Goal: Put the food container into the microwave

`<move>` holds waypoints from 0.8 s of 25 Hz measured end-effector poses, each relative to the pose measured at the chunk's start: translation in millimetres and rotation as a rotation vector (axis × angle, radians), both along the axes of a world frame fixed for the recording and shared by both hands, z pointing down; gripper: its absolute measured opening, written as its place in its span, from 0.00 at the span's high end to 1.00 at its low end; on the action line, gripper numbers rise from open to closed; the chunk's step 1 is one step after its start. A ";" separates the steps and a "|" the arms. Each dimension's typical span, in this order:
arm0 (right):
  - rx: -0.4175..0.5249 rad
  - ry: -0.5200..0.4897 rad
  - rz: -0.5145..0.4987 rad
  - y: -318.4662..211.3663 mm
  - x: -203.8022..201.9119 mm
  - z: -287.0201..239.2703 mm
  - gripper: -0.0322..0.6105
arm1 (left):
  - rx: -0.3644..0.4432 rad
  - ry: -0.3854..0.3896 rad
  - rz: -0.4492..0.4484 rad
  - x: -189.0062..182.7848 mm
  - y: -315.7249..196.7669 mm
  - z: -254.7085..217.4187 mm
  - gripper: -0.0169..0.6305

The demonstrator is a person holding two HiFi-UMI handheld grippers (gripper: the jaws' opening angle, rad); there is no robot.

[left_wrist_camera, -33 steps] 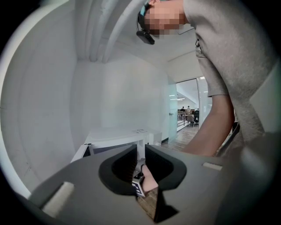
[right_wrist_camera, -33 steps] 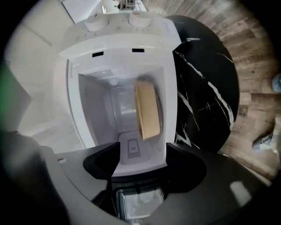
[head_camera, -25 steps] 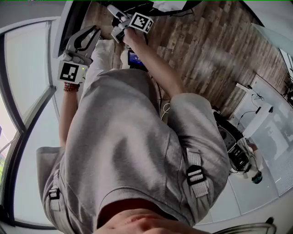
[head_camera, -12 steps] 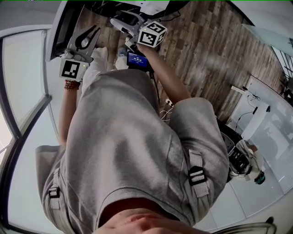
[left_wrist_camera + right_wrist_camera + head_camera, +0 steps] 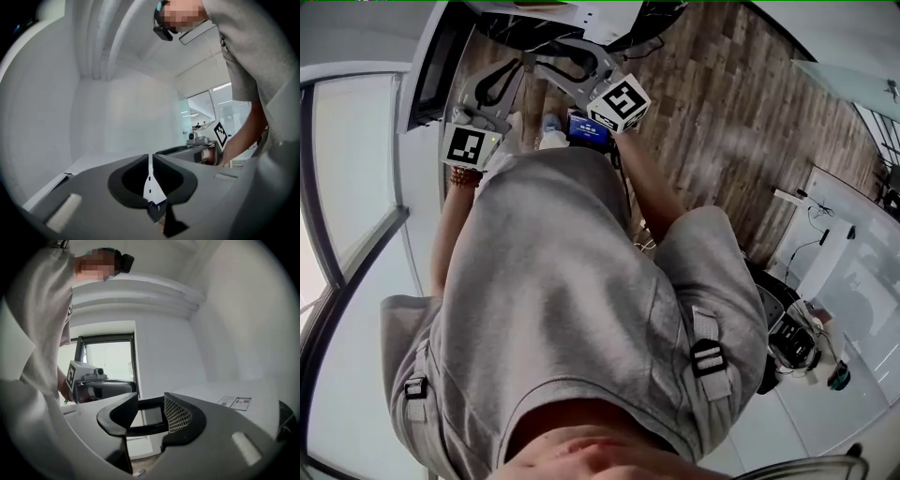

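Note:
No food container shows in any view. A dark box with a black front (image 5: 434,61) stands at the upper left, possibly the microwave. My left gripper (image 5: 512,71) is held in front of the grey hoodie, close to that box. In the left gripper view its jaws (image 5: 149,162) have just been closing and stand shut, with nothing between them. My right gripper (image 5: 546,64) is raised beside it, its marker cube (image 5: 619,101) turned up. Its jaws (image 5: 151,405) have also just been closing but stand open and empty. A dark framed panel (image 5: 151,417) shows in the gap.
Wooden plank floor (image 5: 722,103) lies ahead. A small device with a blue screen (image 5: 587,128) hangs under the right hand. A white glass wall with a dark frame (image 5: 356,187) runs along the left. White furniture and cabled equipment (image 5: 797,328) stand at the right.
The right gripper has risen and rolled, its marker cube now further right and facing up. The left gripper has shifted slightly right and up. Both pairs of jaws have narrowed.

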State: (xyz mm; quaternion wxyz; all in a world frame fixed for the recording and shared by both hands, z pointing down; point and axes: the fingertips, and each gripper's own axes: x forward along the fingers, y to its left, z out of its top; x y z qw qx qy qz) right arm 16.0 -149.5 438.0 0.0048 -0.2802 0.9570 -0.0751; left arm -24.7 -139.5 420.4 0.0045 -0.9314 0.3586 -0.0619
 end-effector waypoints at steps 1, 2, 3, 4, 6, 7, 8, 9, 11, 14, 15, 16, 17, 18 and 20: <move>0.017 0.014 0.011 3.2 2.4 -2.3 0.66 | 0.011 0.012 -0.005 1.3 1.3 -0.1 0.94; 0.029 0.023 0.018 6.6 4.5 -3.6 0.67 | 0.019 0.026 -0.015 0.9 2.5 1.7 0.94; 0.035 0.023 0.025 9.0 6.8 -3.8 0.67 | 0.026 0.040 -0.029 -0.8 2.6 4.8 0.94; 0.036 0.020 0.033 10.3 9.7 -2.9 0.68 | 0.027 0.051 -0.047 -2.8 2.2 8.0 0.95; 0.040 0.032 0.053 12.3 15.7 0.4 0.69 | 0.007 0.046 -0.078 -5.1 2.0 13.3 0.95; 0.047 0.046 0.062 13.6 18.0 1.6 0.70 | -0.002 0.036 -0.086 -4.5 2.3 14.0 0.95; 0.054 0.060 0.068 15.3 19.8 2.2 0.71 | -0.011 0.023 -0.092 -3.0 3.0 13.4 0.96; 0.056 0.071 0.074 17.4 21.4 2.3 0.72 | -0.016 0.009 -0.095 -1.2 3.9 12.8 0.96; 0.054 0.079 0.091 22.1 24.6 -0.6 0.76 | 0.000 0.000 -0.102 1.6 5.0 13.6 0.97; 0.064 0.092 0.118 29.8 26.1 -9.5 0.82 | 0.040 0.026 -0.112 4.8 5.9 13.8 0.97; 0.081 0.102 0.127 32.8 25.2 -12.6 0.84 | 0.043 0.034 -0.112 5.8 7.4 12.9 0.97; 0.103 0.113 0.136 36.1 23.9 -15.3 0.88 | 0.040 0.040 -0.111 6.7 9.5 11.9 0.97; 0.121 0.123 0.144 39.7 22.2 -16.3 0.93 | 0.031 0.042 -0.113 7.6 11.7 11.5 0.97; 0.130 0.134 0.148 43.1 20.0 -15.6 0.93 | 0.022 0.041 -0.116 8.6 13.6 12.0 0.97; 0.138 0.152 0.141 48.5 14.7 -11.9 0.93 | 0.011 0.040 -0.118 11.6 15.5 13.8 0.97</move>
